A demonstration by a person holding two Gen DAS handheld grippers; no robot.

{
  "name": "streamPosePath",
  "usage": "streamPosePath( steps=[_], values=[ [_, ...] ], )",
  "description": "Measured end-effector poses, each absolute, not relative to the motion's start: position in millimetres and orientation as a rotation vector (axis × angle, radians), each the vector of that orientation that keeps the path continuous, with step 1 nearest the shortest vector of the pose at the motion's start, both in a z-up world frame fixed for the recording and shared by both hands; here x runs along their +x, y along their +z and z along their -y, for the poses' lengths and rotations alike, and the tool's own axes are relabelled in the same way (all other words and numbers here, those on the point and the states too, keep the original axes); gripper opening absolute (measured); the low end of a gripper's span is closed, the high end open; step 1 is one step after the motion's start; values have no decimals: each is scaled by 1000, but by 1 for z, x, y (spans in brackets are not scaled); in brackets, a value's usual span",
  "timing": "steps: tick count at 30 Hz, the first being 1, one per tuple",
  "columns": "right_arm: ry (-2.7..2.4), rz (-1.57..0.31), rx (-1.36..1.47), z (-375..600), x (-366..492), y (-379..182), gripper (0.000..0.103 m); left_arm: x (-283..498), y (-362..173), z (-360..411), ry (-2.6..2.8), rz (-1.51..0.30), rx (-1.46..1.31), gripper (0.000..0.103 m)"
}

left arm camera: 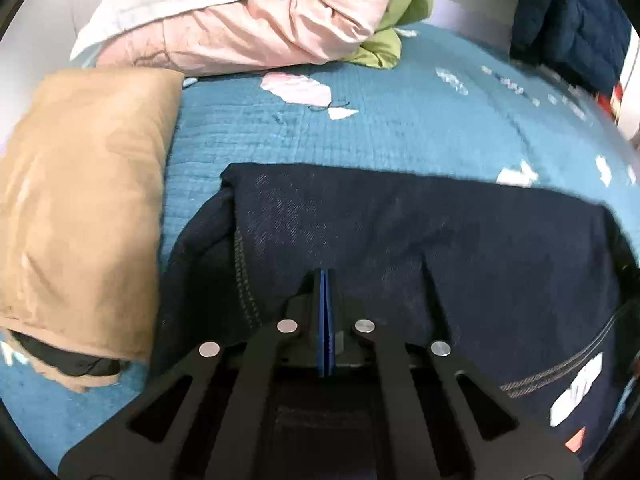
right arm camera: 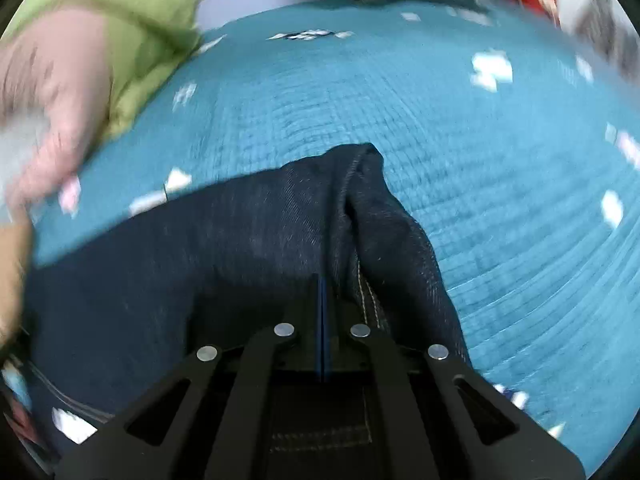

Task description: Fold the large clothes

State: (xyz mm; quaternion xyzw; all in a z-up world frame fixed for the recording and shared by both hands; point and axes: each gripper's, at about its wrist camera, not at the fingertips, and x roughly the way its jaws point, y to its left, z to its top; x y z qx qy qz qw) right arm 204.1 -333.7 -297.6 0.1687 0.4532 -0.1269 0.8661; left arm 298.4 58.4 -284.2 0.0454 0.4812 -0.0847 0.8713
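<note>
Two hand-held grippers bear down on dark denim jeans (left arm camera: 400, 232) spread on a bed, mid-way through a fold. Nearest the lens in the left wrist view, the left gripper (left arm camera: 325, 280) has its blue pads pressed together, tips low against the cloth just beside a line of pale stitching; whether a ply of denim is caught between them cannot be told, since the pads meet flush. In the right wrist view the right gripper (right arm camera: 323, 284) is likewise pressed together, its tips at a raised ridge of denim where a seam with light double stitching runs up to a bunched peak, a rise that suggests the cloth is being pinched or pushed there, though no fabric shows between the pads. The jeans already lie doubled, their far edge straight across the teal bedspread (left arm camera: 400, 120), apparently so the next fold lands square. The right view is smeared by motion. To the left of the jeans rests a folded tan garment (left arm camera: 80, 200), seemingly a finished piece set aside. Farther back, a pink quilt (left arm camera: 248, 24) and a green cloth (left arm camera: 404, 8) are heaped together, and a navy quilted item (left arm camera: 568, 28) sits at the far right edge.
</note>
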Motion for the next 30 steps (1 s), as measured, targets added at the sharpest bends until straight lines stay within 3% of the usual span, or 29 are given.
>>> streamPosePath(
  steps=[5, 10, 15, 18, 22, 26, 30],
  values=[
    [-65, -914, 439, 285, 168, -260, 2, 261, -253, -66, -205, -991, -40, 4],
    [55, -1038, 317, 208, 178, -288, 0, 238, -285, -19, -252, -1070, -12, 3],
    [-85, -1122, 279, 242, 136, -298, 0, 213, -290, -50, -187, -1070, 52, 3],
    [-145, -1166, 442, 274, 105, -302, 0, 202, -288, -82, -140, -1109, 30, 3],
    [-212, -1138, 461, 266, 84, -286, 1, 188, -279, -101, -98, -1126, -7, 3],
    [-60, -1019, 394, 209, 77, -247, 1, 176, -252, -78, -161, -1060, 0, 4],
    [29, -1080, 346, 163, 84, -262, 1, 154, -256, -36, -270, -1097, -36, 4]
  ],
)
